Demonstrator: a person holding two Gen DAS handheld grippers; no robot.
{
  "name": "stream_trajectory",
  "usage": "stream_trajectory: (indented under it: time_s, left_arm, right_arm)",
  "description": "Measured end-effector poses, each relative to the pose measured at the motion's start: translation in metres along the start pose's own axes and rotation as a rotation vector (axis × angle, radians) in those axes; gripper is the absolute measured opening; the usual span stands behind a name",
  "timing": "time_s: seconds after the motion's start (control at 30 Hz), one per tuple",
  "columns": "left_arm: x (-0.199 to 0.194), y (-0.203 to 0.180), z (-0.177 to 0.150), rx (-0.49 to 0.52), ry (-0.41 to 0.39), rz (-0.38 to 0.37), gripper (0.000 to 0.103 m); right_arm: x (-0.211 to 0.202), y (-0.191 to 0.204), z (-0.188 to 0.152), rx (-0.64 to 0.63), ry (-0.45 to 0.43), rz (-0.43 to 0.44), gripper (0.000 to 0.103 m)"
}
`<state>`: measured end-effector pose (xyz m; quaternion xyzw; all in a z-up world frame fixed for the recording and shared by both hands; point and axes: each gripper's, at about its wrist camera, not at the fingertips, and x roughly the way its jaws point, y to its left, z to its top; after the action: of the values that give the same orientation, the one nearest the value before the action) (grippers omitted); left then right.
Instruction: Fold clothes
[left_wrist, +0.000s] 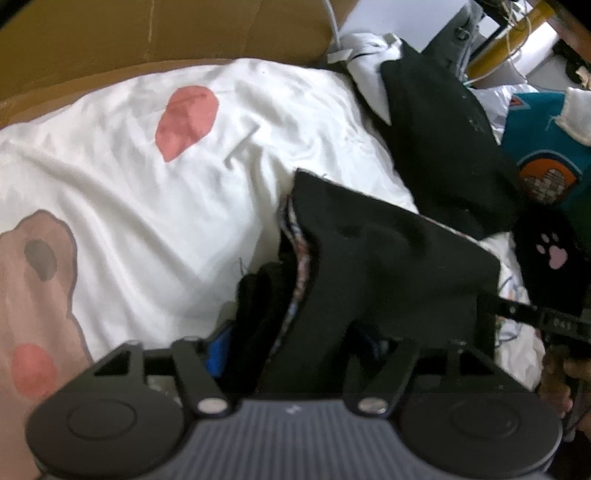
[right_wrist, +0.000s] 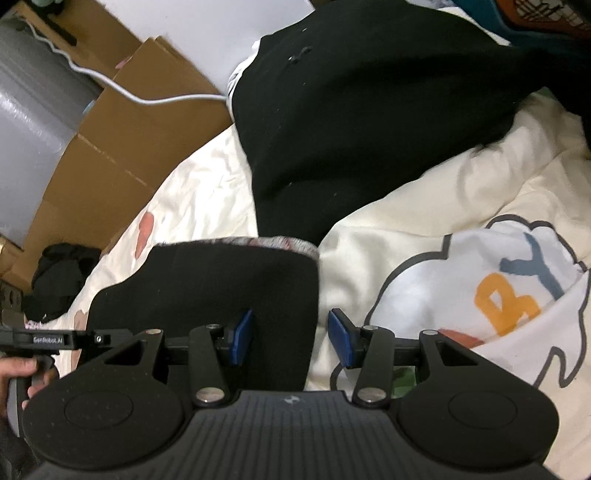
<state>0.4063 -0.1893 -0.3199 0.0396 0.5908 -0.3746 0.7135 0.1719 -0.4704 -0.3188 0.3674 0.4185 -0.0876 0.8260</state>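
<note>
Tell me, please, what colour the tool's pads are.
Blue pads, clearest in the right wrist view.

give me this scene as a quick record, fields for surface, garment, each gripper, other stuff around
surface: white bedsheet with cartoon prints
garment: small black cloth item with patterned lining, partly folded, lying on the sheet
left gripper: black cloth bunched between its fingers, grip unclear
right gripper: blue pads apart, jaws open, cloth edge between them
nearby: larger black garment; brown cardboard; white cable
</note>
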Motion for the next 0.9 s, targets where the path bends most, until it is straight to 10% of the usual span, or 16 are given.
stream_trajectory:
  time_s: [0.13, 0.2, 0.37, 0.9]
  left_arm:
    - [0.005, 0.001, -0.002, -0.027, -0.019, -0.001, 0.078]
    - [0.002, 0.005, 0.0, -0.049, -0.019, -0.025, 0.057]
    - [-0.007, 0.01, -0.003, -0.106, -0.049, -0.064, 0.04]
    - [-0.083, -0.002, -0.06, -0.197, -0.339, -0.079, 0.035]
  right_arm:
    - [0.006, 0.005, -0.004, -0.031, 0.024, 0.013, 0.044]
    - [0.008, 0.006, -0.004, -0.03, 0.027, 0.025, 0.034]
    - [0.004, 0.008, -0.004, -0.049, -0.001, 0.044, 0.011]
    - [-0.061, 0.067, -0.01, -0.258, -0.154, 0.104, 0.009]
